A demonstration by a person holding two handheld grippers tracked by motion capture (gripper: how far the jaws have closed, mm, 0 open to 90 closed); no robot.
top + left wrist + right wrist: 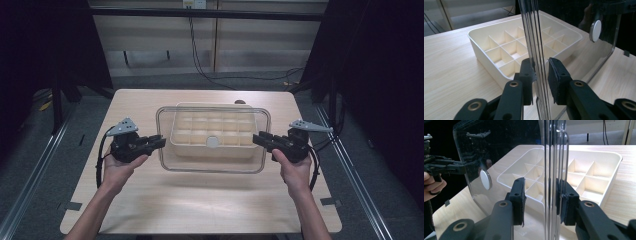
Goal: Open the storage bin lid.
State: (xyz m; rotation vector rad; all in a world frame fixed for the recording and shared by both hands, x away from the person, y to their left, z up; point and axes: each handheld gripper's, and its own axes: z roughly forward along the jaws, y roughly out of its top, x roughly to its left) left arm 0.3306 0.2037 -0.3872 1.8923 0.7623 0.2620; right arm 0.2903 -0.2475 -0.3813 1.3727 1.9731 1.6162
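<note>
Left gripper [159,143], right gripper [257,138] each clamp clear lid [212,165] edge above divided tray [212,131]; no readable writing.

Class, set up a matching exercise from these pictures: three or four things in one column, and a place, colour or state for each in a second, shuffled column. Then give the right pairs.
Things:
1. clear lid
2. divided tray
3. round knob
4. left gripper

Descriptions:
A. cream, resting on the wooden table
B. white, fixed on the lid
C. transparent, held at both ends above the tray
D. black, shut on the lid's left edge

Pairs: 1-C, 2-A, 3-B, 4-D
</note>
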